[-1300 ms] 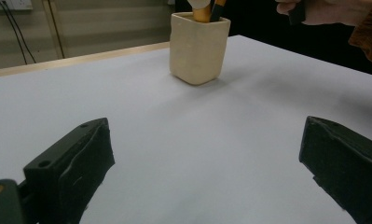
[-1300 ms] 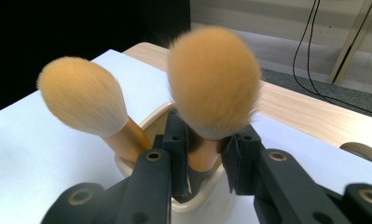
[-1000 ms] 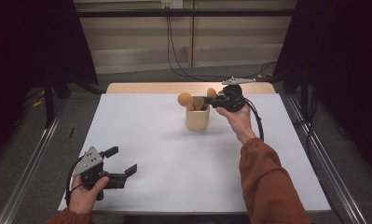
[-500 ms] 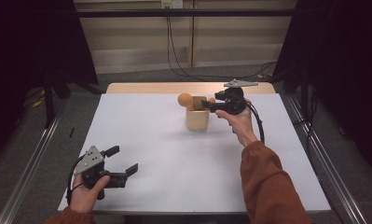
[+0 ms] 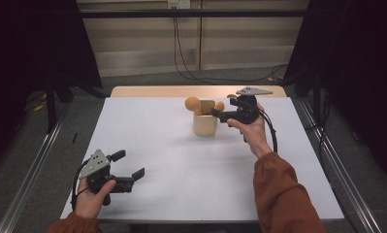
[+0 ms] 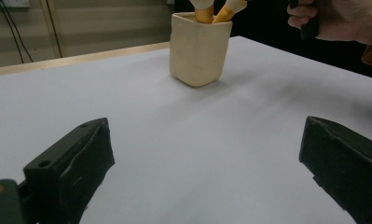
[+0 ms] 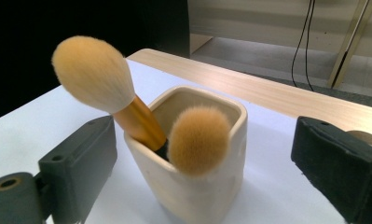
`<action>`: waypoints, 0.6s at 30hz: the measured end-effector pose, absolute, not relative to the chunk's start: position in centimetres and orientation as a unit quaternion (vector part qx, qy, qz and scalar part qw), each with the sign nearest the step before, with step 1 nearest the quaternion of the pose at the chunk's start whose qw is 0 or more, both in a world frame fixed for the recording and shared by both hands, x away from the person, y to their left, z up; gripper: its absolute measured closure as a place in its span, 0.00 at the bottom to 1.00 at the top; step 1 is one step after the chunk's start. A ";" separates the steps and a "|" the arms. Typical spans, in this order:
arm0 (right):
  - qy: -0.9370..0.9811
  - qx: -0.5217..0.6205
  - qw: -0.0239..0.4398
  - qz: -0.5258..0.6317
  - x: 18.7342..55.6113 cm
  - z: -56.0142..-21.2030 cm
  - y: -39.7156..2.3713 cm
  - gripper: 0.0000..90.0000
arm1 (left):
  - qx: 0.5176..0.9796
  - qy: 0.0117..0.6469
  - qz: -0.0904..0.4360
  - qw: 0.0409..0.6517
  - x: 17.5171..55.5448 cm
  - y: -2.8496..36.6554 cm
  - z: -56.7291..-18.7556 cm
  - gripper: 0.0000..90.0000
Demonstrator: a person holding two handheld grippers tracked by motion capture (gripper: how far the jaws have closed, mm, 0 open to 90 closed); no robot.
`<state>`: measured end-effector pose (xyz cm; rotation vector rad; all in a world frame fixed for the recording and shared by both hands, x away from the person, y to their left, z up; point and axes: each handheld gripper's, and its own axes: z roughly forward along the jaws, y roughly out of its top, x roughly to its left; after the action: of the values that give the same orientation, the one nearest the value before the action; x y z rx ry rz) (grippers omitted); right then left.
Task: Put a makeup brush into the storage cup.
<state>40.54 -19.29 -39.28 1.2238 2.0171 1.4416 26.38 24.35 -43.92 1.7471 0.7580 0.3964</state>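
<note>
Hovering my right hand-held gripper (image 5: 220, 115) beside the cup (image 5: 205, 124) near the tabletop's (image 5: 181, 160) far edge, jaws just opened off two brushes (image 7: 99, 79); left hand-held gripper (image 5: 130, 167) gapes empty, near-left corner.

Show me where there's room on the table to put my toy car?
Lots of bare white table lies between the cup and the left tongs, and right of the sleeve too. It's crowded only at the cup, where brushes and the open right tongs meet.
</note>
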 end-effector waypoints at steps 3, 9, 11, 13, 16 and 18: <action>0.713 0.434 0.191 0.516 40.1 -39.2 -19.5 0.04 | 0.740 0.325 0.171 0.563 26.2 24.5 -43.9 0.03; 0.704 0.430 0.191 0.532 39.2 -39.1 -19.5 0.01 | 0.739 0.327 0.176 0.563 25.7 24.7 -43.8 0.03; 0.711 0.420 0.189 0.532 38.8 -39.1 -19.6 0.00 | 0.738 0.326 0.178 0.563 25.6 24.7 -43.7 0.03; 0.708 0.418 0.190 0.537 38.4 -39.1 -19.7 0.00 | 0.737 0.326 0.179 0.565 25.5 24.8 -43.8 0.03; 0.706 0.416 0.190 0.541 37.9 -39.1 -19.9 0.00 | 0.735 0.327 0.179 0.566 25.5 24.9 -43.7 0.03; 0.703 0.411 0.185 0.550 37.5 -39.1 -20.1 0.00 | 0.737 0.326 0.181 0.564 25.5 25.0 -43.7 0.03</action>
<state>37.55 -20.10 -39.14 1.1595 1.9828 1.5490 25.55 24.96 -43.73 1.7333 0.7680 0.4249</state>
